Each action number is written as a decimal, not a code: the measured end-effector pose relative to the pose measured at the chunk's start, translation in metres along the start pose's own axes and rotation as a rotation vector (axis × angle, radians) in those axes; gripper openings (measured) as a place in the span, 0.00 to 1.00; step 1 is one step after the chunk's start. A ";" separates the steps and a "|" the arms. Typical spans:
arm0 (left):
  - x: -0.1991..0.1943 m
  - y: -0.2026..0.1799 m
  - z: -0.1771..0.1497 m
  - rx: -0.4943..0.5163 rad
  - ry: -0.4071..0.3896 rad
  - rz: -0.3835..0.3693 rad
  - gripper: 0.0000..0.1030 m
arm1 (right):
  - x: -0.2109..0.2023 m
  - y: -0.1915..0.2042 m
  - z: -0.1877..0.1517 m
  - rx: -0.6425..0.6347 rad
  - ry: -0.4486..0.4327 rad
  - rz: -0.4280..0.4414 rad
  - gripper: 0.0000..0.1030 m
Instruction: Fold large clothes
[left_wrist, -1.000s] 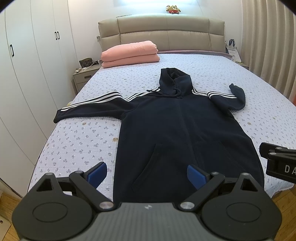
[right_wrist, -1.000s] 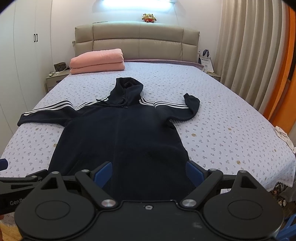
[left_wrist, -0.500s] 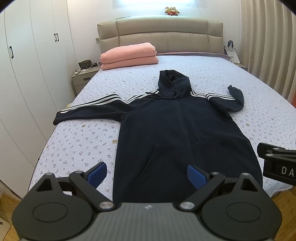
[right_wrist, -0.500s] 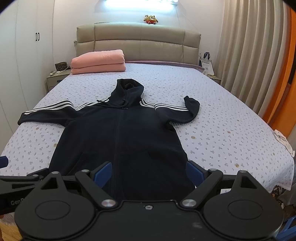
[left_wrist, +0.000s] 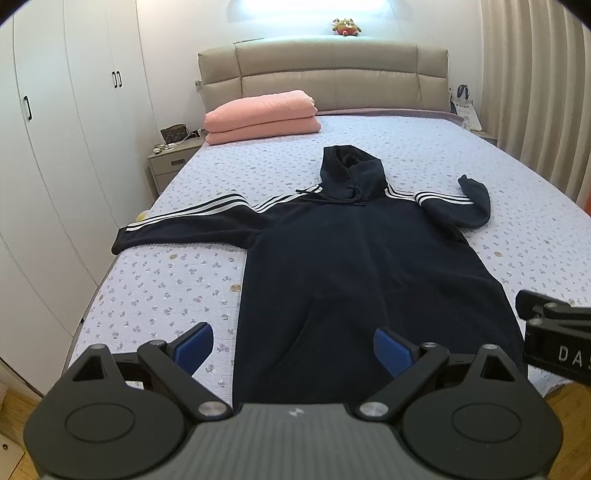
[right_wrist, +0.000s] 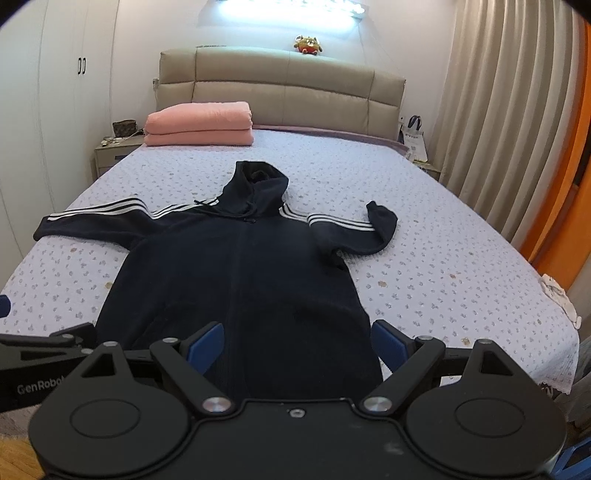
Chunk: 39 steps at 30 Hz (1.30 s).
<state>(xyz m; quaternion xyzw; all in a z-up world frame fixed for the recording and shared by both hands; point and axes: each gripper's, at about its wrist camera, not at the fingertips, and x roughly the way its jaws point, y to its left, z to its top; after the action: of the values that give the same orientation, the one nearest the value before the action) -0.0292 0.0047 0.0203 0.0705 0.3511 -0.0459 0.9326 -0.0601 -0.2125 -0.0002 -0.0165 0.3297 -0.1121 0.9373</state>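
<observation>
A dark navy hoodie (left_wrist: 362, 266) (right_wrist: 243, 280) with white sleeve stripes lies flat, front up, on the bed, hood toward the headboard. Its left sleeve (left_wrist: 184, 229) stretches straight out; its right sleeve (left_wrist: 461, 206) is bent back on itself. My left gripper (left_wrist: 293, 345) hovers open over the hem at the foot of the bed, holding nothing. My right gripper (right_wrist: 297, 343) is open too, above the hem's right half, with nothing between its blue pads (right_wrist: 388, 345). Each gripper's body shows at the edge of the other's view.
The bed (left_wrist: 166, 280) has a floral lilac cover. Folded pink bedding (left_wrist: 262, 116) lies near the beige headboard (left_wrist: 332, 77). A nightstand (left_wrist: 170, 162) and white wardrobes (left_wrist: 55, 147) stand on the left, curtains (right_wrist: 498, 129) on the right. A white cloth (right_wrist: 557, 295) hangs off the bed's right edge.
Both views have tilted and shifted slightly, with the hoodie sliding a little lower in frame. Both grippers stay open and the hoodie has not moved.
</observation>
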 end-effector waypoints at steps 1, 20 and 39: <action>0.002 0.000 0.000 -0.003 0.004 -0.003 0.93 | 0.002 0.000 0.000 0.001 0.004 0.001 1.00; 0.121 -0.027 0.002 -0.040 0.101 -0.040 0.89 | 0.156 -0.016 -0.005 0.046 0.088 0.102 1.00; 0.350 -0.109 0.136 -0.035 0.169 -0.107 0.87 | 0.373 -0.103 0.090 0.132 0.210 -0.049 1.00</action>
<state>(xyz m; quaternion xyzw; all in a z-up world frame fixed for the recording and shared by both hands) 0.3060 -0.1376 -0.1207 0.0388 0.4327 -0.0834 0.8968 0.2576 -0.3987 -0.1485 0.0488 0.4174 -0.1576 0.8936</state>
